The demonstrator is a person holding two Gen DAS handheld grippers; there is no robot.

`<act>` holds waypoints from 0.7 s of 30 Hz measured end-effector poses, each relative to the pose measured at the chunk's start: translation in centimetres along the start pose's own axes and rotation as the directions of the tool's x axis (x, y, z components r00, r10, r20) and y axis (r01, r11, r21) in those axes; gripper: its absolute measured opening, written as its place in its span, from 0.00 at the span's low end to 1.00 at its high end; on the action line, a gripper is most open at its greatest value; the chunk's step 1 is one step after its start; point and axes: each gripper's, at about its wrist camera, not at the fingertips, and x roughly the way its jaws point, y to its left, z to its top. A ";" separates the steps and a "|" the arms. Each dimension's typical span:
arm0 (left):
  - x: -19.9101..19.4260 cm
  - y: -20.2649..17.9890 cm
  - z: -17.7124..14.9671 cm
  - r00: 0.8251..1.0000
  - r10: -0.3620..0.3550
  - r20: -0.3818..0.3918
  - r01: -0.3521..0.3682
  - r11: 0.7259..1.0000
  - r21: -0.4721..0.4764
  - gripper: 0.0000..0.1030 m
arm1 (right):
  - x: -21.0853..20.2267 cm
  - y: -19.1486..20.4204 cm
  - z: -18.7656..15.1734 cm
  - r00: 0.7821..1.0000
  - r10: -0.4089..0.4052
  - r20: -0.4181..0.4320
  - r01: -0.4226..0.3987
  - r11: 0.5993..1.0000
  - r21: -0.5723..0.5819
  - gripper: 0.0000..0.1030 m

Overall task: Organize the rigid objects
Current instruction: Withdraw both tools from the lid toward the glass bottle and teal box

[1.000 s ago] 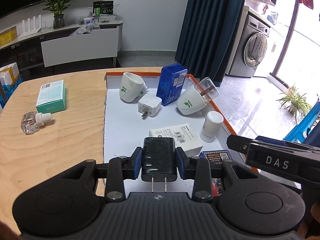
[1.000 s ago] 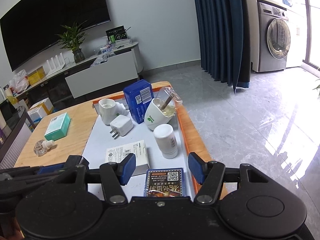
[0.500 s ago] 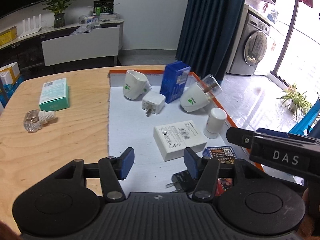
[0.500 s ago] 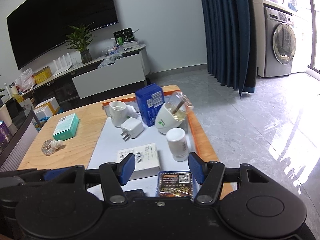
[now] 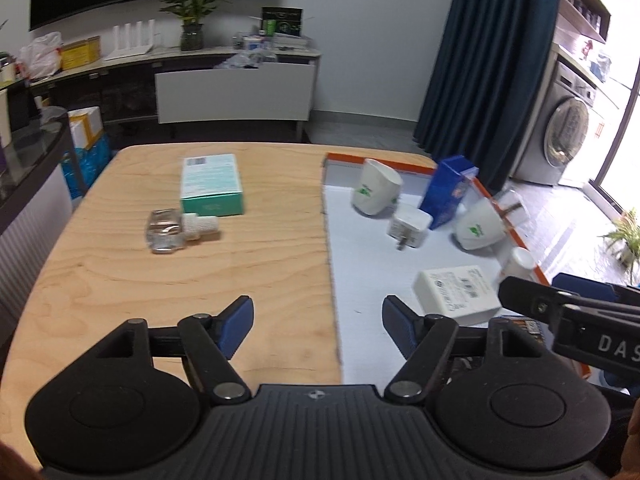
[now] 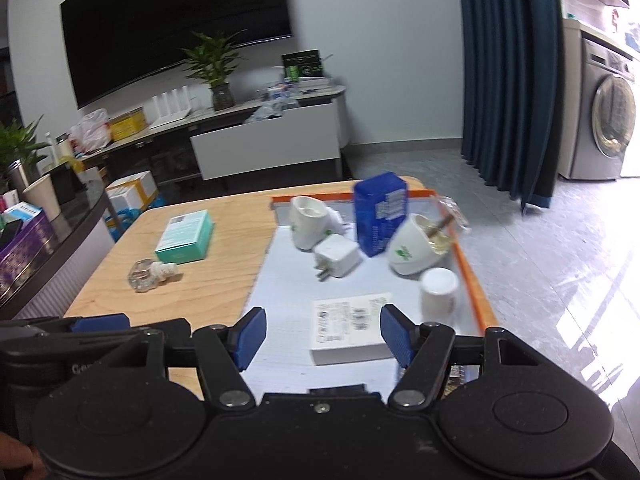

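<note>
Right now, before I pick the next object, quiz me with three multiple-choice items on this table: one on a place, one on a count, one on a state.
1. Where does the teal box lie?
A. on the bare wood
B. inside the tray
C. on the blue box

2. How many white cone-shaped diffusers are in the orange-rimmed tray?
A. one
B. two
C. four

3. What is between the left gripper jaws?
A. black charger
B. glass bottle
C. nothing

Answers:
1 A, it rests on wood left of the tray.
2 B, two flank the blue box.
3 C, the jaws have just been opening, gap empty.
</note>
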 end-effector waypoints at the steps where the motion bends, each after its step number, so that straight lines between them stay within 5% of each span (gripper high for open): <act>1: 0.0 0.5 0.1 1.000 0.011 0.002 -0.011 1.000 -0.009 0.74 | 0.1 0.4 0.1 1.000 0.005 0.000 -0.005 1.000 -0.007 0.75; 8: 0.8 4.2 1.0 0.994 0.110 0.009 -0.109 0.990 -0.090 0.92 | 1.0 2.1 0.3 0.999 0.033 -0.014 -0.034 0.998 -0.049 0.76; 21: 6.0 8.2 3.6 0.981 0.191 -0.021 -0.192 0.973 -0.126 1.00 | 4.4 3.7 0.8 0.996 0.070 -0.055 -0.074 0.994 -0.075 0.77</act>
